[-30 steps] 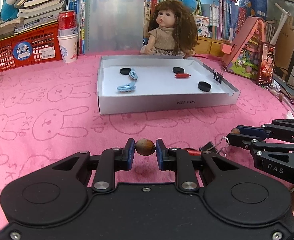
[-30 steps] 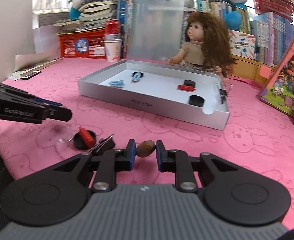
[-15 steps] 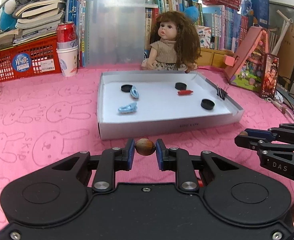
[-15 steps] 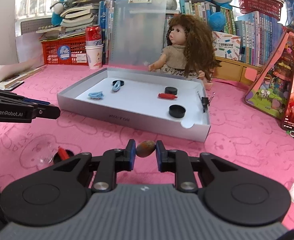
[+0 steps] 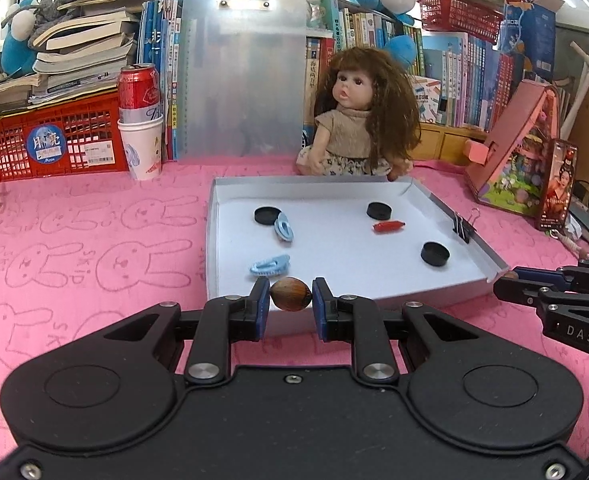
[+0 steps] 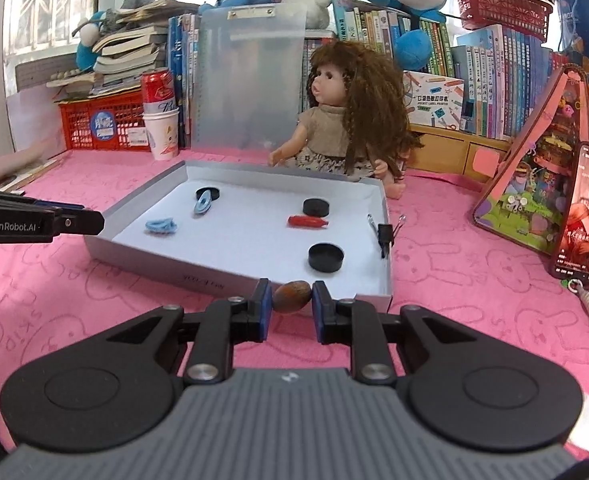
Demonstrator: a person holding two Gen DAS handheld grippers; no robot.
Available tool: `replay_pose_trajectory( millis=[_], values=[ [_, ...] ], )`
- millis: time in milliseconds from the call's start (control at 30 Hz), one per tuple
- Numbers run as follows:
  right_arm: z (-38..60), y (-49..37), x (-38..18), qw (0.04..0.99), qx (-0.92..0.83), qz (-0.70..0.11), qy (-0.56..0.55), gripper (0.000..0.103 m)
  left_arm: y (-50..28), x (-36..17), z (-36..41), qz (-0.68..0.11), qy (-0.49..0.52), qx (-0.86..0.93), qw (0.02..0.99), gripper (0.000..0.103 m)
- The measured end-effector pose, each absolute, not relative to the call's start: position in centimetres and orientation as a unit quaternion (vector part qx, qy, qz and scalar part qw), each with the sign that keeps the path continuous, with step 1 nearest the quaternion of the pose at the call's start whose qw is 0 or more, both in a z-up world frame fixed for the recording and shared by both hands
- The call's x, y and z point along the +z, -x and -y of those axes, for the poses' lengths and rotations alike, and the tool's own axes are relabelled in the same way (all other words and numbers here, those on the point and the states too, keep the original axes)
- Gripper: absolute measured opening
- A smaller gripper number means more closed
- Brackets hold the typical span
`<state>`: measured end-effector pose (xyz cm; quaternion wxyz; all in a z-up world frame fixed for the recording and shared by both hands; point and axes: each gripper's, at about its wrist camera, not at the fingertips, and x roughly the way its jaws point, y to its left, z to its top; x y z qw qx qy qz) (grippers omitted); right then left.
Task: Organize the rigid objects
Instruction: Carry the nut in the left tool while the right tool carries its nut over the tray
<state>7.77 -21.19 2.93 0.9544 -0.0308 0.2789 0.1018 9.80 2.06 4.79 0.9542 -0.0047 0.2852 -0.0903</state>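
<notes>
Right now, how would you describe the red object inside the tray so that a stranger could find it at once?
Find the shallow grey tray with a white floor, lying on the pink cloth in front of the doll. Toward its far right part, a small red piece lies flat, just in front of a black cap. It is the only red, long, narrow thing there; the others are black or blue.

Tray (image 5: 470, 240): three black caps (image 5: 435, 253), two blue clips (image 5: 270, 266), one red piece (image 5: 388, 226), one binder clip (image 5: 463, 229). Two brown nuts (image 5: 290, 299), one per hand-held gripper (image 5: 290, 304).
</notes>
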Motion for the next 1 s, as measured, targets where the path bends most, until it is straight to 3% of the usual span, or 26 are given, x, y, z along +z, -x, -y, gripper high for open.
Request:
replay_pose_trajectory(
  millis=[1000],
  values=[
    [23.1, -15.7, 4.4, 0.951, 0.080, -0.298, -0.010, 0.026, -17.0, 5.0, -1.9, -0.297, 0.012, -0.076, 0.952, 0.021]
  ],
)
